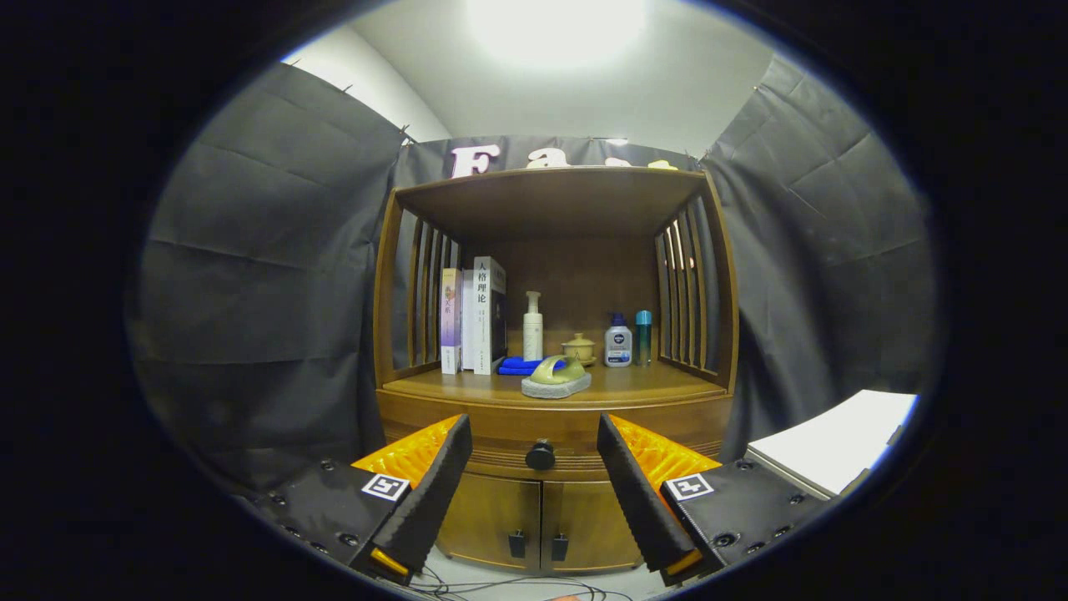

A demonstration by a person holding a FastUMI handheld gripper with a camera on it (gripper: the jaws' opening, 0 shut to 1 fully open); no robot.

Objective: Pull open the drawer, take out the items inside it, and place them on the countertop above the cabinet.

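My jaws [534, 442] stand wide apart, holding nothing. The drawer [542, 434] is shut, its contents hidden; its dark knob [540, 455] sits between my fingertips, beyond them. The lower cabinet doors [538, 522] are partly cut off behind my fingers. On the table [642, 382] above, at twelve o'clock from the knob, lies a green-handled brush [556, 377]; behind it a blue cloth [519, 365], books [474, 317], pump bottles [533, 327] and a small lidded pot [579, 347].
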